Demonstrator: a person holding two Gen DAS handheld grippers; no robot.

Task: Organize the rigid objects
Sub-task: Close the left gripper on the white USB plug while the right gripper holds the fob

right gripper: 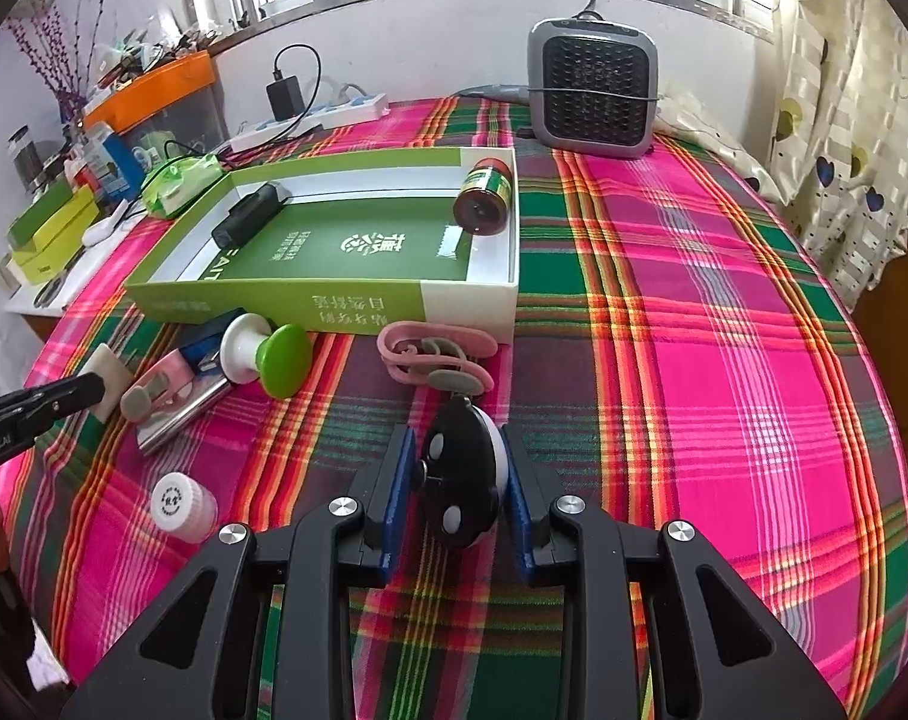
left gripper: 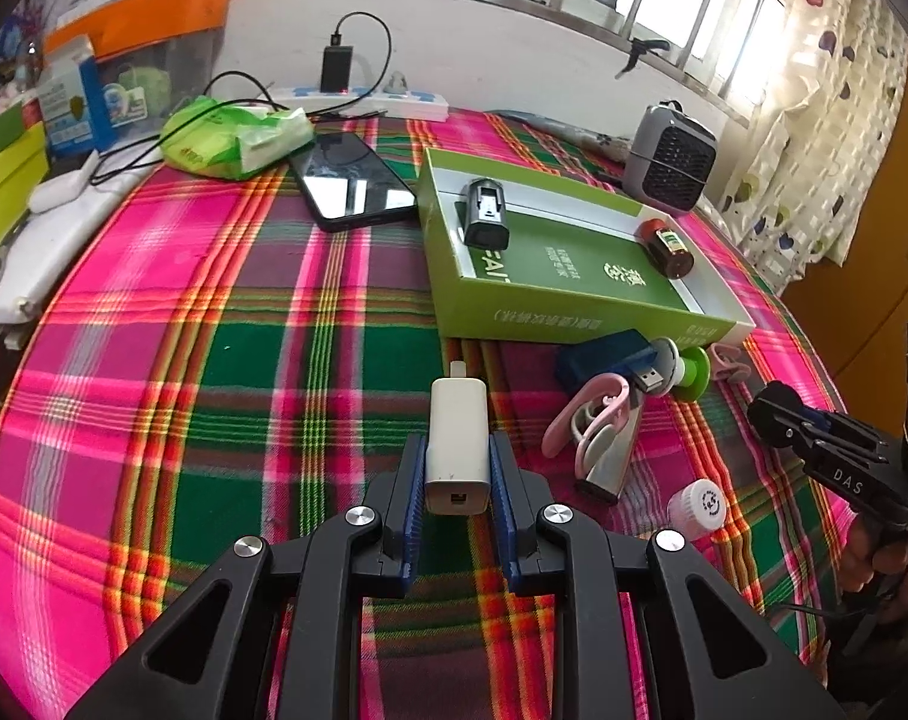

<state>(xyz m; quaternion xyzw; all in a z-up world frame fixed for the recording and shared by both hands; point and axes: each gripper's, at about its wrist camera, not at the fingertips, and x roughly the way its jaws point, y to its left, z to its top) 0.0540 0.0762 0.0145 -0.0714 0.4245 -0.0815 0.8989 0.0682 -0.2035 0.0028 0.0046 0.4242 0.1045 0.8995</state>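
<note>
**Both grippers loaded over the plaid cloth; green box partly filled**

A white rectangular plastic charger (left gripper: 457,445) is seen clamped between the blue pads of the left gripper (left gripper: 456,468), above the pink-and-green plaid tablecloth (left gripper: 214,372). A round black-and-white plastic device (right gripper: 459,474) is seen clamped in the right gripper (right gripper: 457,480).

The open green cardboard box (right gripper: 358,307) is recorded on the cloth ahead of both grippers. Inside it, a black battery-like block (left gripper: 484,213) lies at one end and a brown glass bottle with a green label (right gripper: 483,197) lies on its side at the other.

Just in front of the box, a green-and-white plastic knob (right gripper: 268,357), a pink plastic clip (right gripper: 436,354) and a blue USB device (left gripper: 610,360) are noted; a small white-capped bottle (left gripper: 698,507) stands nearer the grippers.

A black smartphone (left gripper: 352,180) on the cloth beside the box is shown only by the left wrist view. The grey desk fan (right gripper: 592,90) is shown in full only by the right wrist view.
</note>
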